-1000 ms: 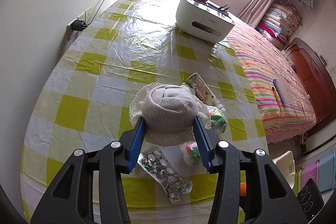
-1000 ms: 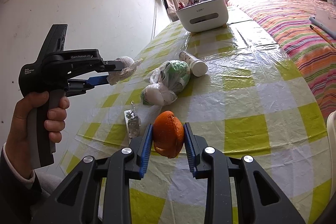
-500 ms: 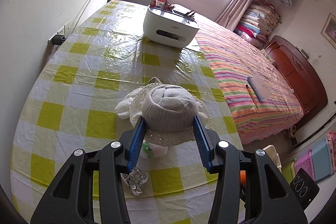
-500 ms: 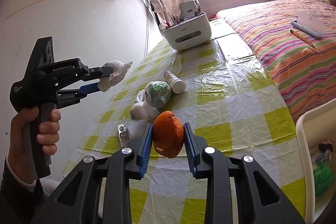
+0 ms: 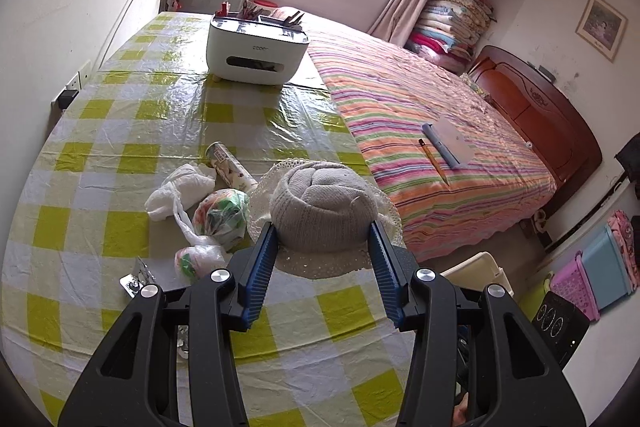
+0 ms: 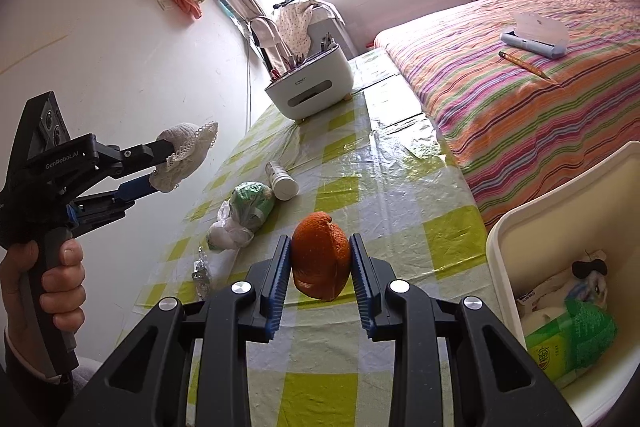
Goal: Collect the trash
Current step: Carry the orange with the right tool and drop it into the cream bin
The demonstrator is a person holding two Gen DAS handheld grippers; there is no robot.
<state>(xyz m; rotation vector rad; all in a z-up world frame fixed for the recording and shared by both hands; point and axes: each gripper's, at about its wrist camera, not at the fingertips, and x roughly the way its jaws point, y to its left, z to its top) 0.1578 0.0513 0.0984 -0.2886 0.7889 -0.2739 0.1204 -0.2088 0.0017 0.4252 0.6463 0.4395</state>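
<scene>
Both hand-held grippers are carrying trash above the checked tabletop [image 5: 120, 131].
The left hand-held gripper [image 5: 323, 267] is clamping a grey knitted hat [image 5: 323, 203] with a lace brim; the right hand-held gripper [image 6: 320, 275] is pinching an orange peel [image 6: 320, 255]; only the right wrist view is showing the white bin [image 6: 560, 227] at the tabletop's edge, holding a green packet [image 6: 568, 339], and the person's hand [image 6: 60, 291] gripping the left handle; the left wrist view is showing knotted plastic bags [image 5: 216, 215], a tipped paper cup [image 5: 228, 163] and a foil blister pack [image 5: 136, 279] lying together beneath the hat, with a white organiser box [image 5: 256, 55] farther back and the striped bed [image 5: 420, 131] alongside.
</scene>
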